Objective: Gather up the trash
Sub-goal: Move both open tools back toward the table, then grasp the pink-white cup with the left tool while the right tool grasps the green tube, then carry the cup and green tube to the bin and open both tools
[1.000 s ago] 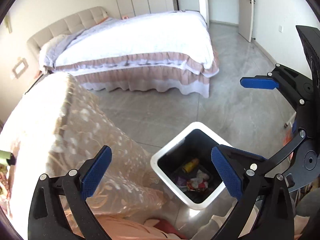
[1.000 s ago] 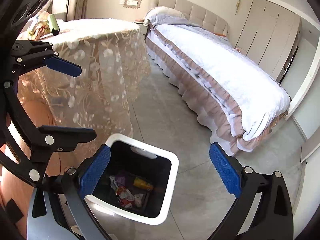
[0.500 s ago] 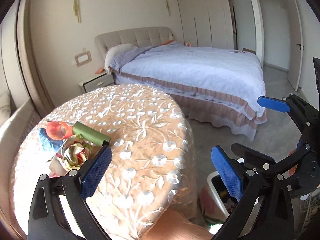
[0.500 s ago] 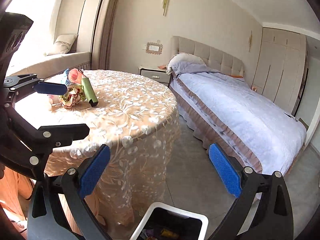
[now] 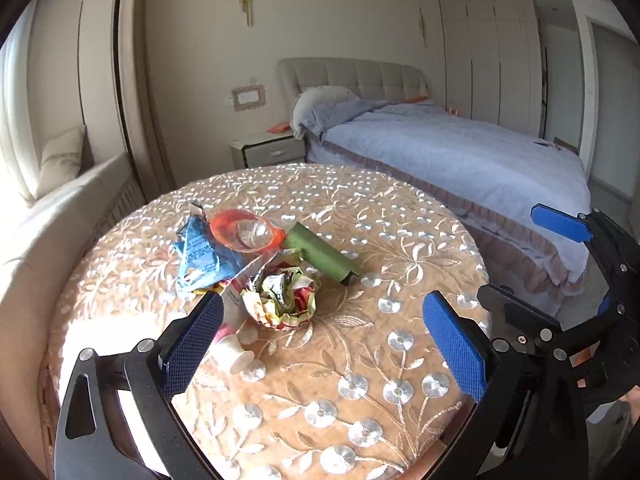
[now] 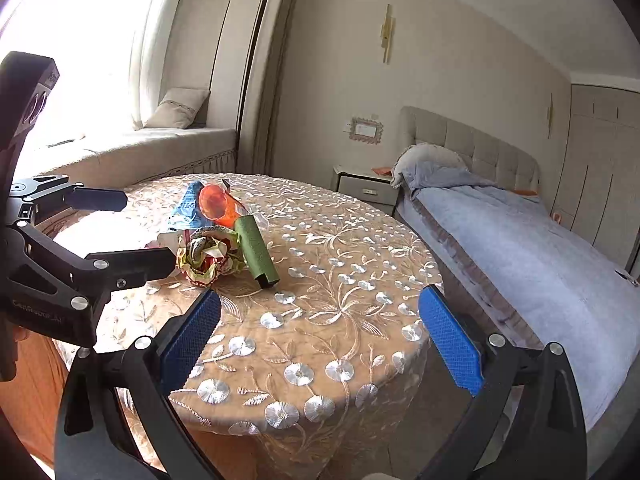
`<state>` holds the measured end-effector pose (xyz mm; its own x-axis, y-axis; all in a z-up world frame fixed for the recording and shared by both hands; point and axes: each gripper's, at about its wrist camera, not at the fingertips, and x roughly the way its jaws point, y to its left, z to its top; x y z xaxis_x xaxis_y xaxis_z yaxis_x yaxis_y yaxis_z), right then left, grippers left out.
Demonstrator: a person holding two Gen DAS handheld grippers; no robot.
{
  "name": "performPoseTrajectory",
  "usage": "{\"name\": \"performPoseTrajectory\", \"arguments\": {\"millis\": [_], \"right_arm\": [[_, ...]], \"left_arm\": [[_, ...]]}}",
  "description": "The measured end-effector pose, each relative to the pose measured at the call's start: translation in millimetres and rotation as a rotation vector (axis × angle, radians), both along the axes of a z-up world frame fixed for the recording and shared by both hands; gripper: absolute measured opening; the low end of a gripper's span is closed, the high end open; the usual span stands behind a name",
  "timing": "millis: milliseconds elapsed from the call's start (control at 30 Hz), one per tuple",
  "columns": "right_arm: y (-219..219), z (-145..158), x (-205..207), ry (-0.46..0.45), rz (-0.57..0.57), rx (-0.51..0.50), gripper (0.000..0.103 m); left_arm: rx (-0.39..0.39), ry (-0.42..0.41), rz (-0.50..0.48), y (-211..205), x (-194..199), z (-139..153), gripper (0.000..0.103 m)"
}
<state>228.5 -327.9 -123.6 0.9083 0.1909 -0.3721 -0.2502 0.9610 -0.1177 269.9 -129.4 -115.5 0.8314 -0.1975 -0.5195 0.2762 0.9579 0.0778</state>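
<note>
A pile of trash lies on a round table (image 5: 360,360) with a floral cloth: a crumpled yellow-red wrapper (image 5: 282,296) (image 6: 210,258), a green tube (image 5: 322,254) (image 6: 256,252), an orange plastic bottle (image 5: 244,232) (image 6: 216,204), a blue bag (image 5: 200,254) (image 6: 186,204) and a small white cup (image 5: 232,350). My left gripper (image 5: 324,356) is open and empty, just short of the wrapper. My right gripper (image 6: 320,340) is open and empty, over the table's near edge (image 6: 320,400), to the right of the pile.
A bed (image 5: 460,152) (image 6: 520,248) stands to the right of the table, with a nightstand (image 5: 268,152) (image 6: 362,186) at its head. A window seat with a cushion (image 6: 176,110) runs along the left wall.
Both grippers have swung up from over the white trash bin on the floor to the tabletop. The bin has left both views and the trash pile is now close ahead. Both stayed open.
</note>
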Motion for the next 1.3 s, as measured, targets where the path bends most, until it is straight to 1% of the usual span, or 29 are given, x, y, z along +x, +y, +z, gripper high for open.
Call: {"name": "performPoseTrajectory", "arguments": {"millis": [100, 200, 267, 367, 400, 433, 533, 600, 633, 667, 700, 733, 767, 800, 900, 967, 1000, 1067, 1133, 1200, 1300], "right_arm": [[11.6, -1.0, 17.3, 0.013, 0.025, -0.003, 0.099], [20.3, -3.9, 34.9, 0.044, 0.041, -0.016, 0.099], [28.9, -7.9, 50.6, 0.073, 0.054, -0.054, 0.099], [42.4, -18.3, 82.9, 0.135, 0.047, -0.133, 0.099], [45.0, -21.3, 92.9, 0.159, 0.045, -0.147, 0.099], [49.7, -25.7, 108.0, 0.205, 0.05, -0.157, 0.099], [56.2, -34.8, 137.7, 0.294, 0.071, -0.156, 0.099], [62.0, -39.8, 151.6, 0.336, 0.083, -0.171, 0.098], [65.4, -42.1, 156.3, 0.348, 0.098, -0.181, 0.088], [68.8, -45.3, 160.3, 0.365, 0.113, -0.193, 0.081], [71.2, -48.9, 163.1, 0.385, 0.127, -0.193, 0.069], [73.6, -52.3, 164.3, 0.409, 0.149, -0.179, 0.049], [75.5, -54.5, 163.8, 0.417, 0.149, -0.182, 0.037], [75.8, -55.1, 163.2, 0.407, 0.144, -0.184, 0.035], [69.6, -51.6, 152.2, 0.382, 0.145, -0.143, 0.033], [63.9, -44.0, 144.3, 0.356, 0.13, -0.129, 0.032], [61.0, -40.3, 140.2, 0.348, 0.126, -0.118, 0.031], [51.4, -30.5, 129.1, 0.324, 0.113, -0.088, 0.031], [44.5, -22.6, 120.0, 0.308, 0.098, -0.08, 0.031], [40.1, -19.5, 113.0, 0.305, 0.09, -0.077, 0.031], [31.2, -16.0, 102.0, 0.294, 0.08, -0.068, 0.031]], "left_arm": [[-0.007, 0.029, 0.05, 17.3, 11.4, -4.1, 0.098], [0.004, 0.083, 0.094, 33.6, 28.4, -14.4, 0.098], [-0.007, 0.147, 0.106, 46.7, 45.4, -25.0, 0.098], [-0.05, 0.263, 0.1, 65.9, 74.7, -44.0, 0.096], [-0.064, 0.294, 0.092, 70.2, 83.0, -49.9, 0.092], [-0.071, 0.323, 0.088, 73.2, 90.1, -55.3, 0.089], [-0.073, 0.377, 0.082, 78.4, 104.8, -68.4, 0.08], [-0.071, 0.401, 0.076, 81.0, 110.8, -73.7, 0.065], [-0.068, 0.411, 0.071, 80.5, 114.9, -76.7, 0.059], [-0.044, 0.39, 0.071, 79.0, 115.0, -76.4, 0.051], [-0.029, 0.384, 0.067, 77.9, 115.3, -76.7, 0.04], [-0.025, 0.378, 0.065, 77.4, 115.8, -76.3, 0.033], [-0.02, 0.373, 0.076, 77.7, 116.3, -75.6, 0.029], [-0.025, 0.373, 0.073, 78.4, 115.9, -75.4, 0.029], [-0.042, 0.343, 0.088, 82.2, 110.1, -71.6, 0.028], [-0.055, 0.32, 0.094, 84.7, 103.1, -65.2, 0.028], [-0.055, 0.303, 0.096, 85.1, 98.9, -60.2, 0.025], [-0.05, 0.268, 0.1, 84.3, 90.3, -49.3, 0.025], [-0.027, 0.241, 0.095, 81.1, 83.0, -41.6, 0.024], [-0.014, 0.231, 0.097, 78.7, 78.4, -38.4, 0.024], [-0.022, 0.22, 0.105, 76.3, 65.9, -33.8, 0.023]]}}
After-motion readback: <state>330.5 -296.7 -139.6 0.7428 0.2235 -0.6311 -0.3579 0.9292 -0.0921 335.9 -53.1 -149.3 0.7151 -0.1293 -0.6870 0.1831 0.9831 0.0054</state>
